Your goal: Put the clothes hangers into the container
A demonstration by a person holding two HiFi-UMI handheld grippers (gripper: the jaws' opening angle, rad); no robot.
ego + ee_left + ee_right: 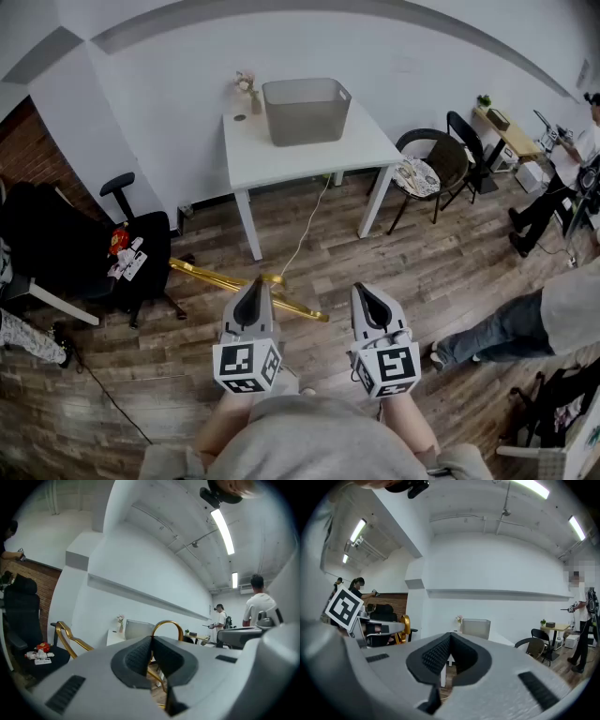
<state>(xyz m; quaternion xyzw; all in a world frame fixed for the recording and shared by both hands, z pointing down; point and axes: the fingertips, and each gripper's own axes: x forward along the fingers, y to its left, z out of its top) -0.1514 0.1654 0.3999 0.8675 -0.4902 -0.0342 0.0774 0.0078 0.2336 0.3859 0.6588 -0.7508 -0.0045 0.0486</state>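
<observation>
In the head view both grippers are held level over the wooden floor, side by side, well short of the white table (309, 155). My left gripper (251, 289) is shut on a gold clothes hanger (202, 274), which sticks out slantwise to both sides of the jaws. In the left gripper view the gold hanger's hook (167, 623) curves up just past the closed left gripper (151, 638), and one hanger arm (65, 637) reaches left. My right gripper (367, 292) is shut with nothing in it; in its own view the right gripper (451, 637) shows jaws meeting at the tip. The grey container (306, 111) stands on the table.
A black office chair (94, 248) with small items stands at the left. Dark chairs (436, 164) sit right of the table. A person's legs (497, 328) stretch in from the right. A cable (305, 230) runs across the floor from under the table. A small vase (248, 89) stands beside the container.
</observation>
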